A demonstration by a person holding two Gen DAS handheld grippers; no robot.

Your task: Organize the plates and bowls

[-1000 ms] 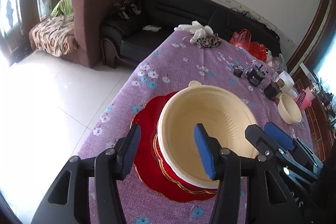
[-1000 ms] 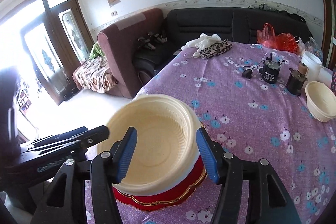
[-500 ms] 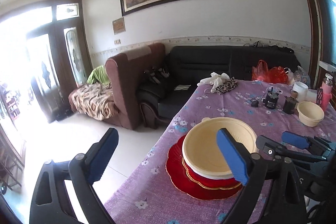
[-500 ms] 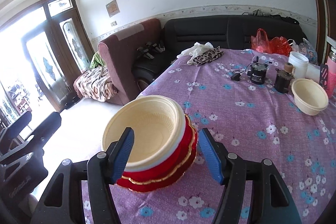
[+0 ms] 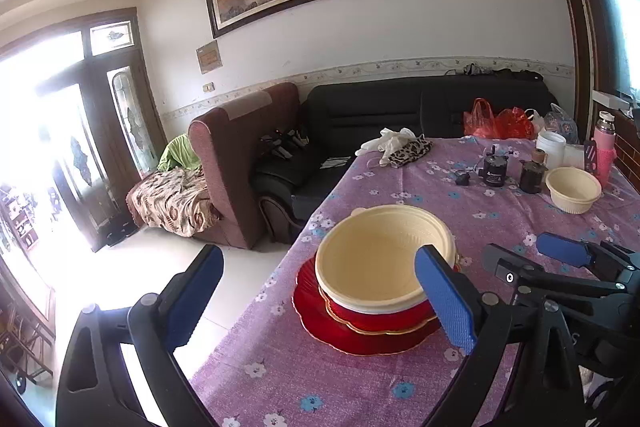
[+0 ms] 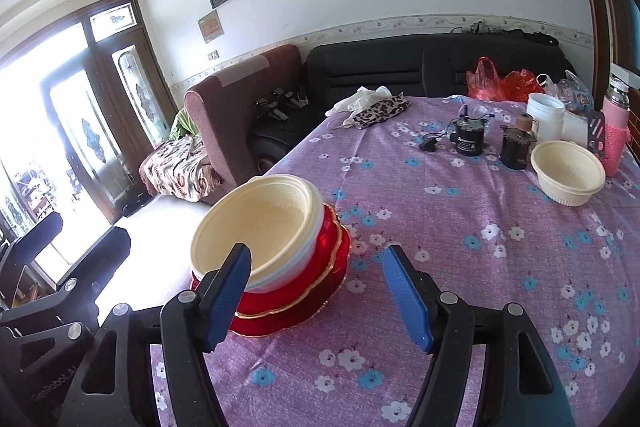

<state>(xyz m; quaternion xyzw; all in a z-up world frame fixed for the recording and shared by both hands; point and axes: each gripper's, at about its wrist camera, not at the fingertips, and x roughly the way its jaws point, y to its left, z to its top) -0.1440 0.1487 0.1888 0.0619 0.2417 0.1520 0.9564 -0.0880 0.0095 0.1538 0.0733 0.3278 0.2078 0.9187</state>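
A large cream bowl (image 5: 376, 259) (image 6: 260, 223) sits stacked on a white bowl, a red bowl (image 6: 324, 259) and a red plate (image 5: 344, 331) near the table's left edge. A smaller cream bowl (image 5: 573, 190) (image 6: 568, 177) stands alone at the far right. My left gripper (image 5: 320, 311) is open and empty, held back in front of the stack. My right gripper (image 6: 316, 291) is open and empty, just short of the stack's right side; it also shows in the left wrist view (image 5: 560, 259).
The purple flowered tablecloth (image 6: 460, 247) carries a dark jar (image 6: 518, 143), a black device (image 6: 468, 137), a white tub (image 6: 546, 117), a pink flask (image 6: 616, 131), red bags (image 6: 500, 79) and a leopard pouch (image 6: 380, 111). Sofas stand beyond; the floor drops away at left.
Both grippers have drawn back and up from the stack. The left jaws opened wide. The stack has stayed in place.
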